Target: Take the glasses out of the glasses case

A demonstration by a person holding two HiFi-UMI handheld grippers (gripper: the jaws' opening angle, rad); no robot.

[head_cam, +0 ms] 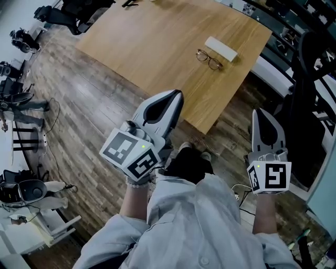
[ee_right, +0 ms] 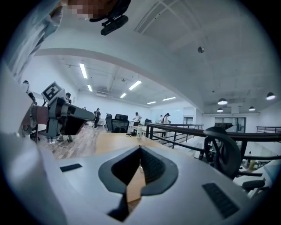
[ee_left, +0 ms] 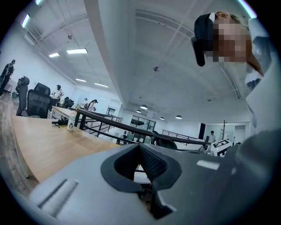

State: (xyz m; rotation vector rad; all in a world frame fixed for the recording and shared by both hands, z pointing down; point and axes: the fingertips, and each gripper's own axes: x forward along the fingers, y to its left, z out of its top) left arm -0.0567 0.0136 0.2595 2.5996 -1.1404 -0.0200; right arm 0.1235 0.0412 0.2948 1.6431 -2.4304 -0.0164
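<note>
A pair of dark-rimmed glasses [head_cam: 209,59] lies on the wooden table [head_cam: 157,47] near its right edge, just in front of a white glasses case [head_cam: 221,48]. The glasses are outside the case. Both grippers are held well back from the table, over the floor. My left gripper [head_cam: 177,94] is shut with nothing in it, its tip near the table's near corner. My right gripper [head_cam: 260,112] is also shut and empty, off to the right of the table. In the gripper views the left gripper [ee_left: 139,146] and the right gripper [ee_right: 140,148] show their jaws meeting at the tip.
Wood-plank floor [head_cam: 89,105] surrounds the table. Office chairs [head_cam: 63,16] and gear stand at the far left, and a black chair [head_cam: 315,63] with a railing on the right. A small bottle [ee_left: 70,124] stands on the table's far end. People stand in the background.
</note>
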